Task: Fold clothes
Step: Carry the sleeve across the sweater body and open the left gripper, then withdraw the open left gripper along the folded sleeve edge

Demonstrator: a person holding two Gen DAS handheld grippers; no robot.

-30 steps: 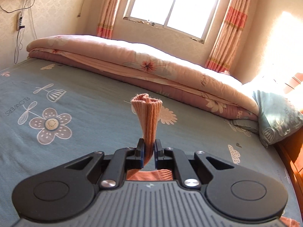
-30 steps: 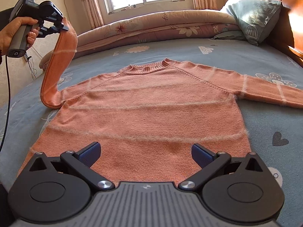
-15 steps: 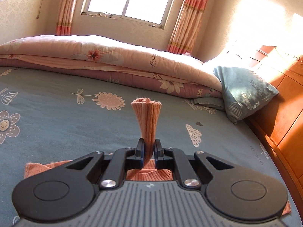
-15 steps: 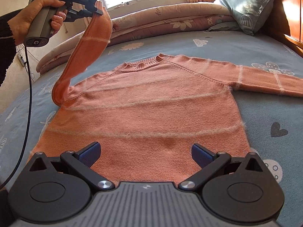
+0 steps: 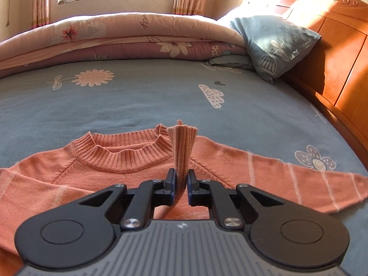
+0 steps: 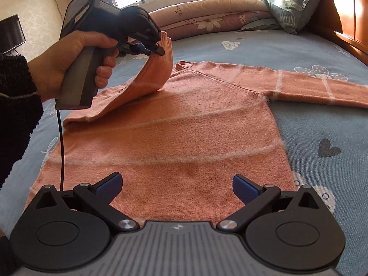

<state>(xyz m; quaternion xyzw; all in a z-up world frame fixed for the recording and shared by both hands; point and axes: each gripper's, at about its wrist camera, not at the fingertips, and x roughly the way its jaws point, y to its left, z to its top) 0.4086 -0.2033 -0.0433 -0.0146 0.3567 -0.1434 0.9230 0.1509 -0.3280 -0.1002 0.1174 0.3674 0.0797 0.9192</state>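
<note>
An orange knit sweater (image 6: 174, 138) with thin pale stripes lies flat, front up, on the bed. Its right sleeve (image 6: 310, 85) stretches out to the side. My left gripper (image 5: 181, 182) is shut on the ribbed cuff (image 5: 182, 142) of the other sleeve, which stands up between its pads. In the right wrist view that left gripper (image 6: 158, 50), held by a hand (image 6: 69, 62), carries the left sleeve (image 6: 147, 80) folded over the chest near the collar (image 5: 124, 151). My right gripper (image 6: 177, 186) hovers open above the hem with nothing between its fingers.
The bed has a blue-grey sheet (image 5: 138, 101) with flower prints. A rolled pink quilt (image 5: 128, 36) lies along the far side, a blue pillow (image 5: 273, 43) leans on the wooden headboard (image 5: 340, 53) at right. A black cable (image 6: 61, 151) hangs from the left gripper's handle.
My left gripper has carried the sleeve cuff rightward and down, from high beside the sweater to low over the chest near the collar. The right gripper has stayed open above the hem.
</note>
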